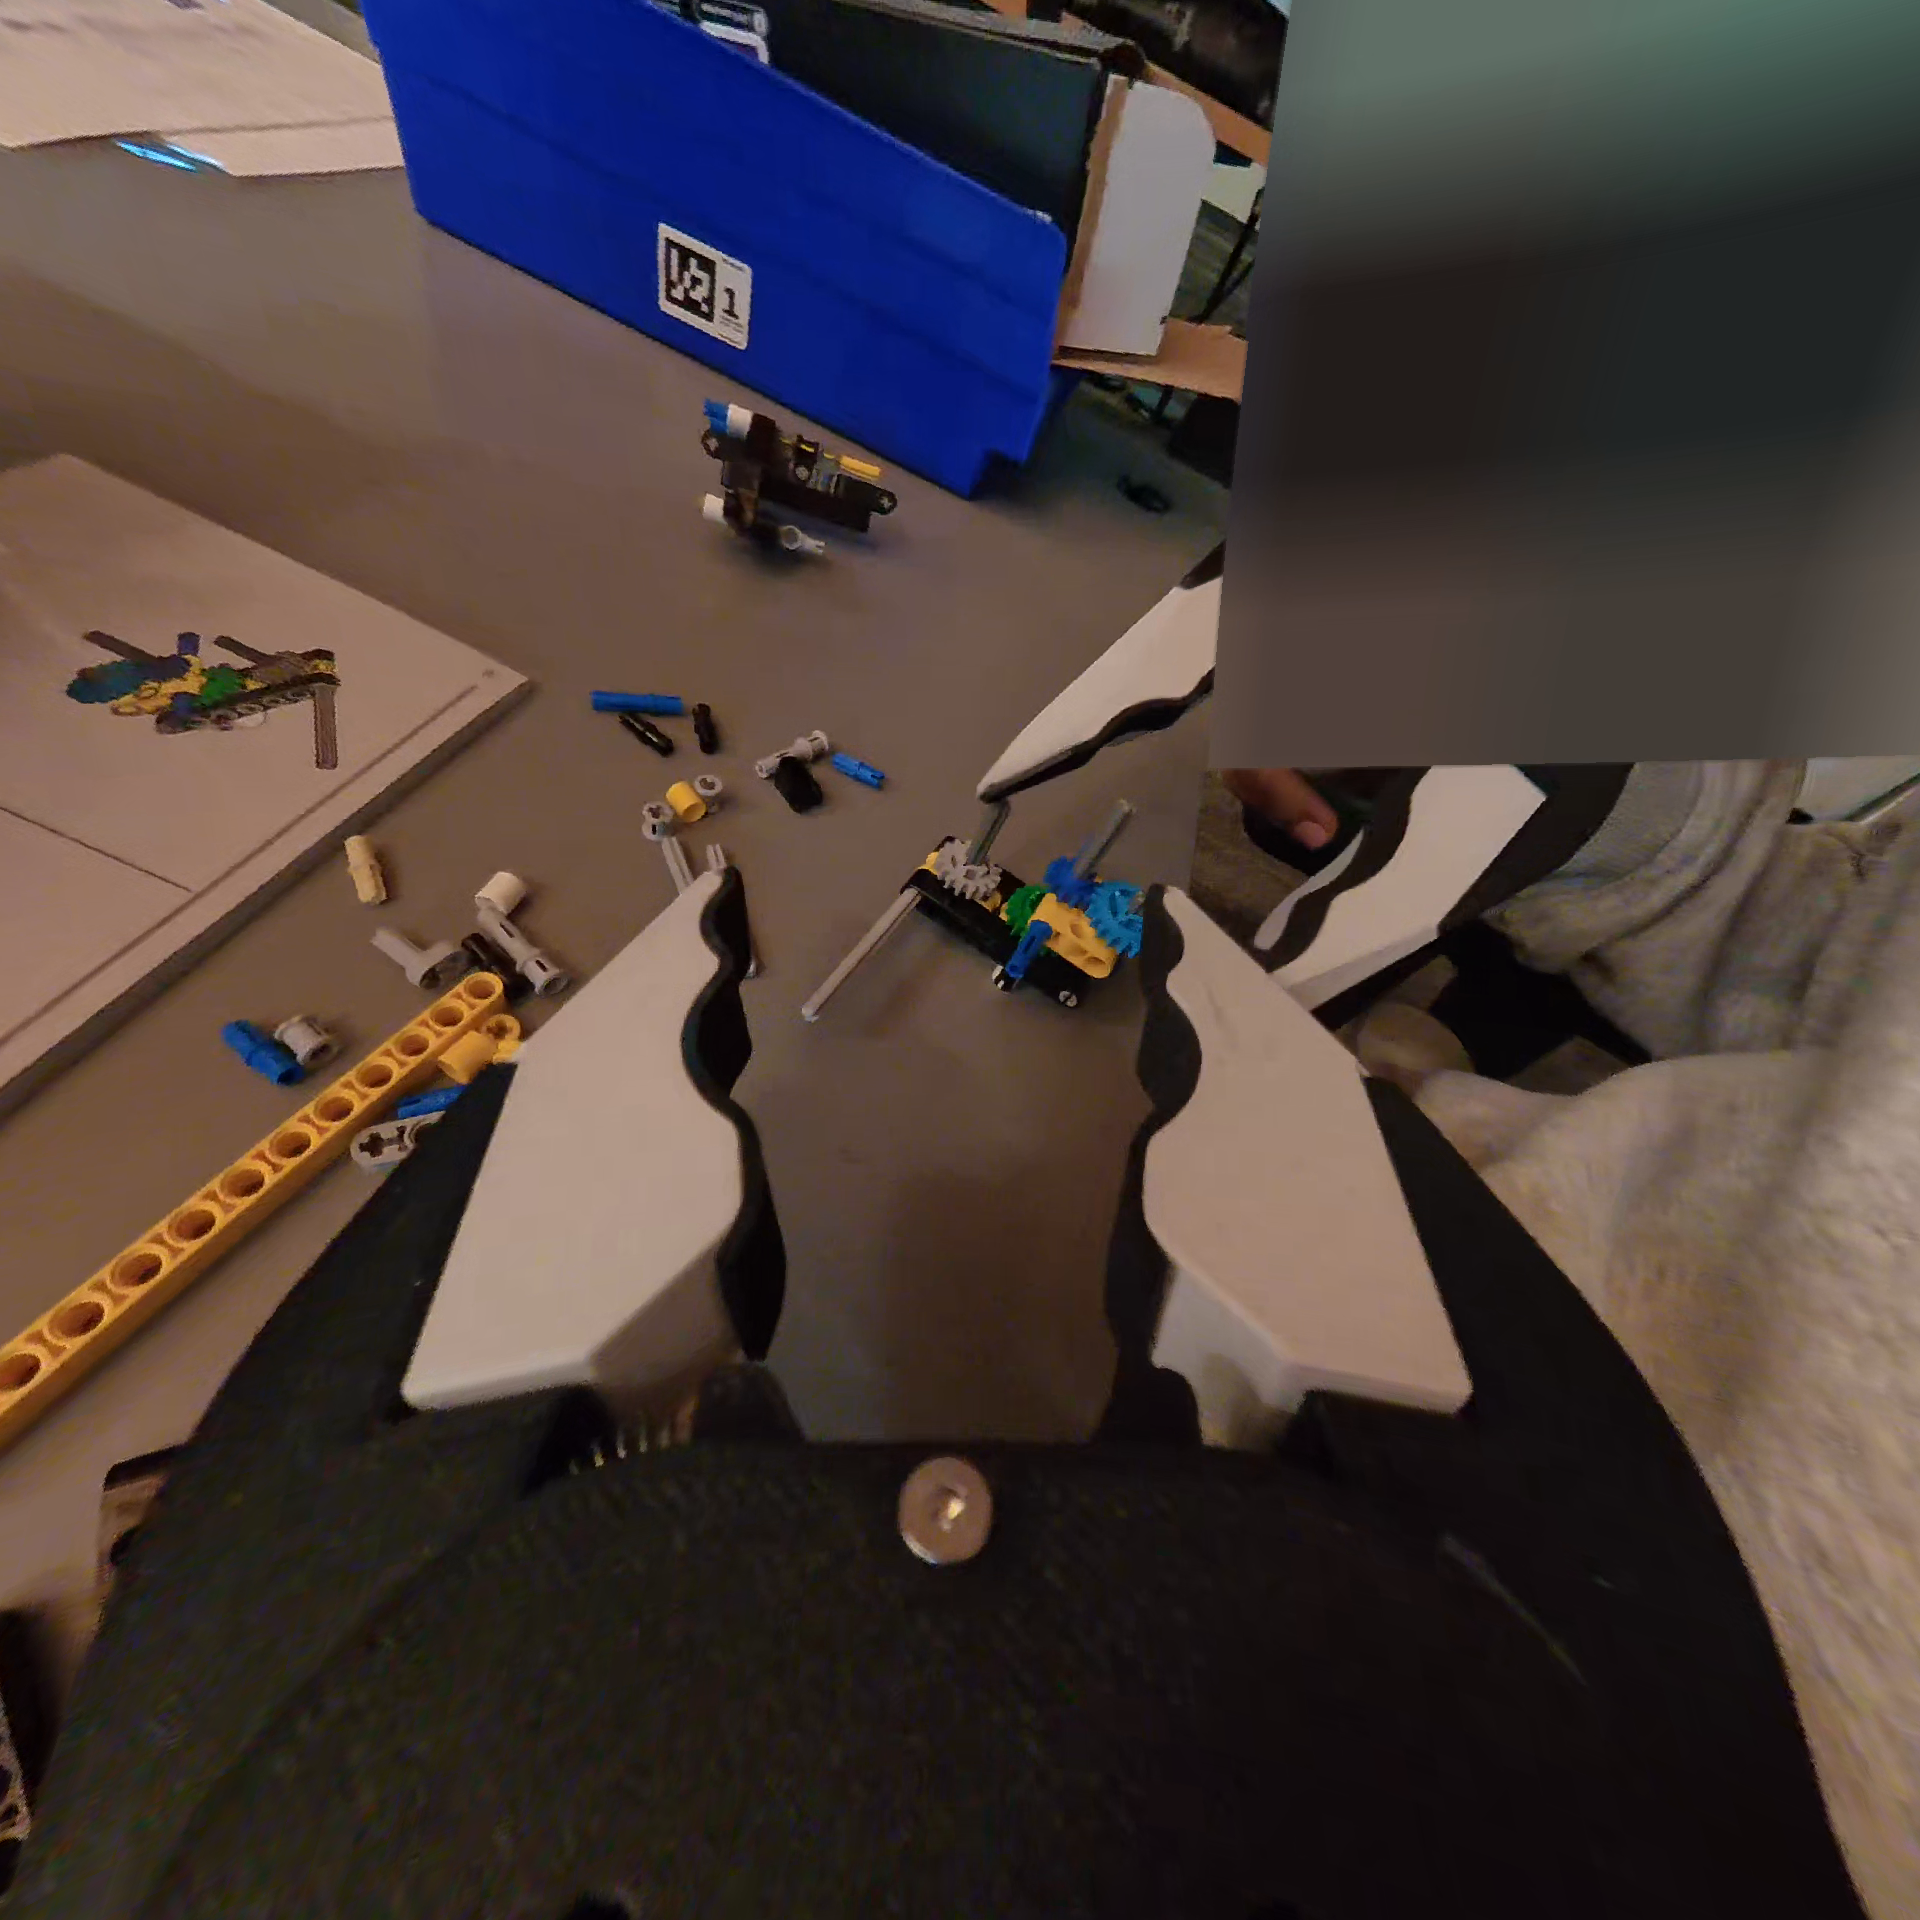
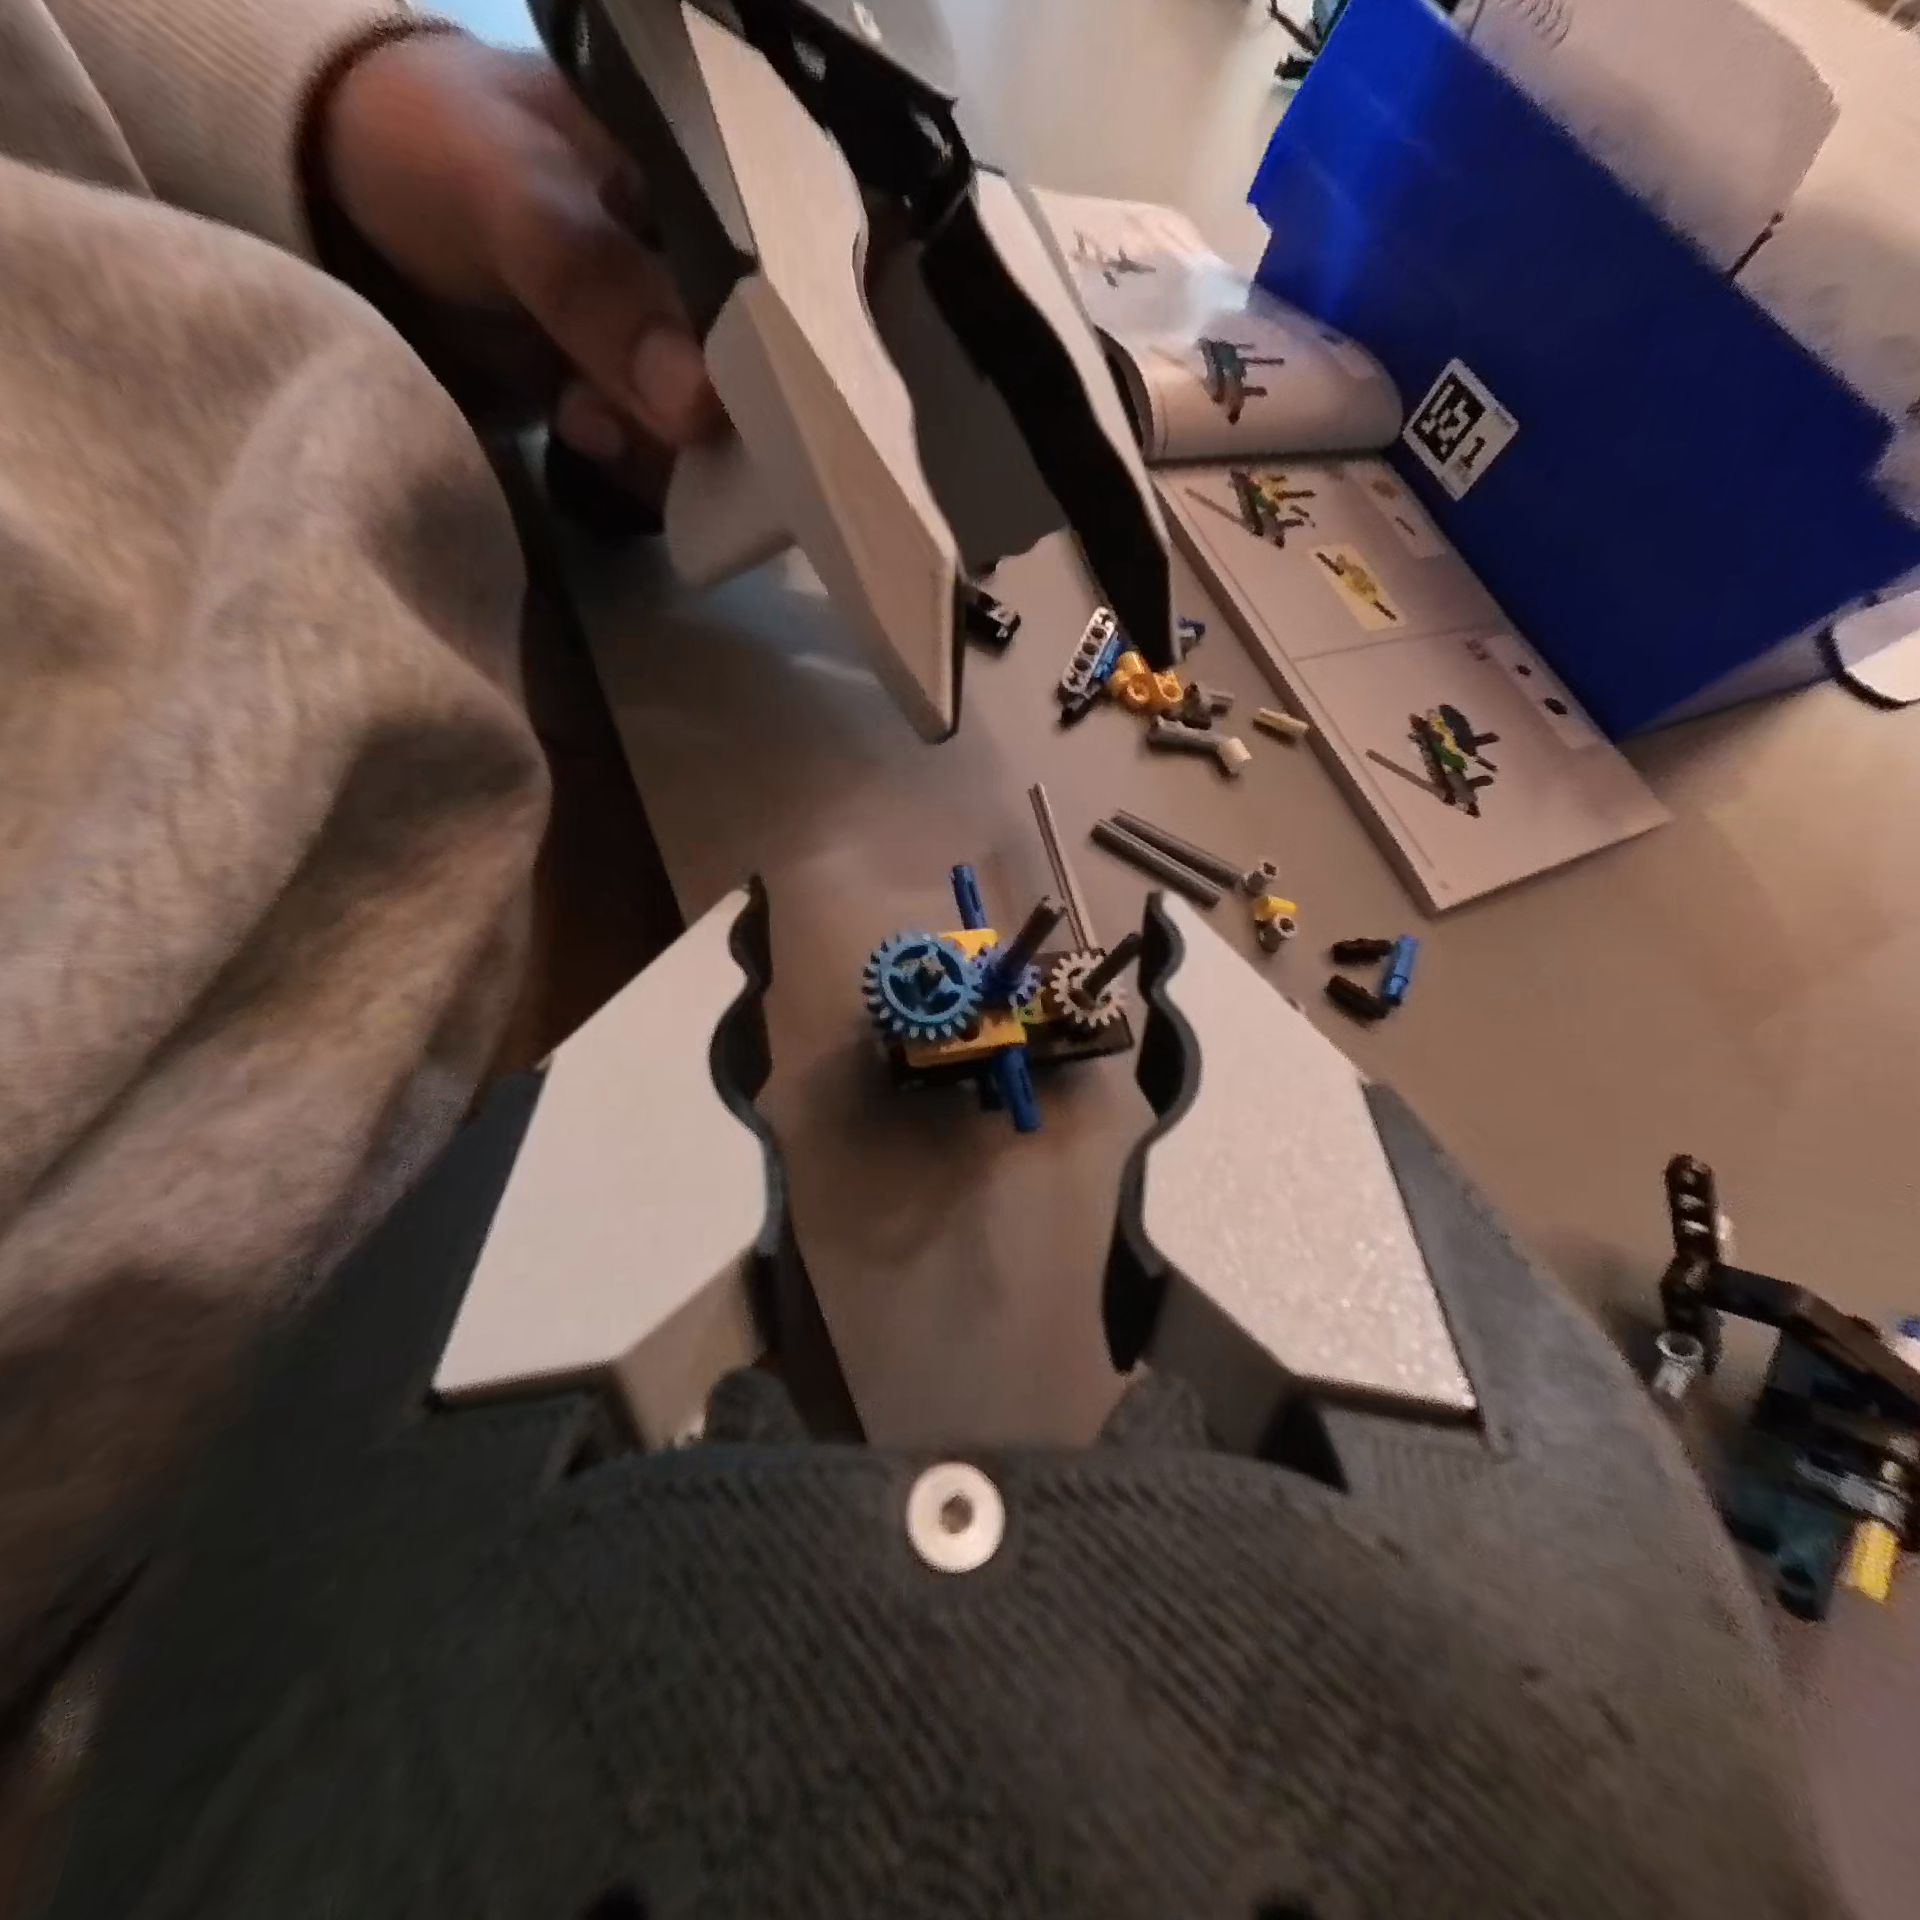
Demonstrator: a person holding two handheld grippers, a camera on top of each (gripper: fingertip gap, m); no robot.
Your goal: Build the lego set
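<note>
A small gear assembly (image 1: pixel 1039 925) of yellow and black beams, blue, green and grey gears and grey axles stands on the grey table (image 1: pixel 468 416). My left gripper (image 1: pixel 940 914) is open and empty, with the assembly just past its right fingertip. In the right wrist view the assembly (image 2: pixel 987 997) sits between the tips of my open, empty right gripper (image 2: pixel 951 914). A second, black assembly (image 1: pixel 795 478) stands near the blue bin and also shows in the right wrist view (image 2: pixel 1808 1382). A long yellow beam (image 1: pixel 239 1184) lies at the left.
The open instruction booklet (image 1: pixel 156 727) lies at the left, also in the right wrist view (image 2: pixel 1403 644). A blue bin (image 1: pixel 727 208) stands at the back. Several loose pins, connectors and axles (image 1: pixel 675 758) are scattered between. A person's grey sleeve (image 2: pixel 208 727) fills the left.
</note>
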